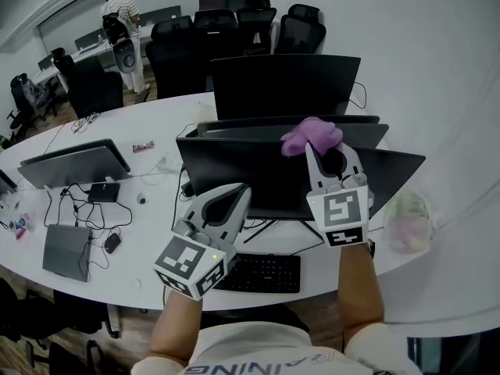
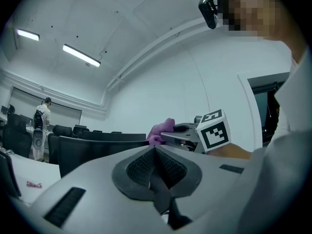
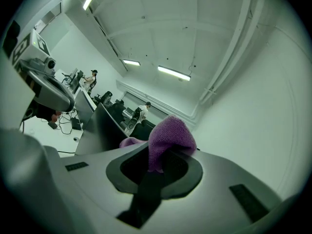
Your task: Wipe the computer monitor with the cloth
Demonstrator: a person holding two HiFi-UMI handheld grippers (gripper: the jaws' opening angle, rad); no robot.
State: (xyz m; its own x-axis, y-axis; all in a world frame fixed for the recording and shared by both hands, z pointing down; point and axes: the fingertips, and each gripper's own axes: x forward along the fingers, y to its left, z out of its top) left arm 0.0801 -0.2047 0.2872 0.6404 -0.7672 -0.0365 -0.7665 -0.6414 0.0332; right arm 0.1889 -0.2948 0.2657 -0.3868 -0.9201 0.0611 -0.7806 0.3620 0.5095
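So that it can reach the monitor's [image 1: 250,180] top edge, the right gripper [image 1: 322,148] holds the cloth [image 1: 311,135] high in its jaws; the left gripper's [image 1: 237,195] jaws are closed on nothing.

The room behind the near monitor [image 1: 273,180] is closed off by further monitors [image 1: 285,84]. On its near side the table [image 1: 152,233] is taken up by a keyboard [image 1: 262,273], and at right by a jar [image 1: 406,221].

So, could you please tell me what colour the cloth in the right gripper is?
Purple; the cloth shows best in the right gripper view.
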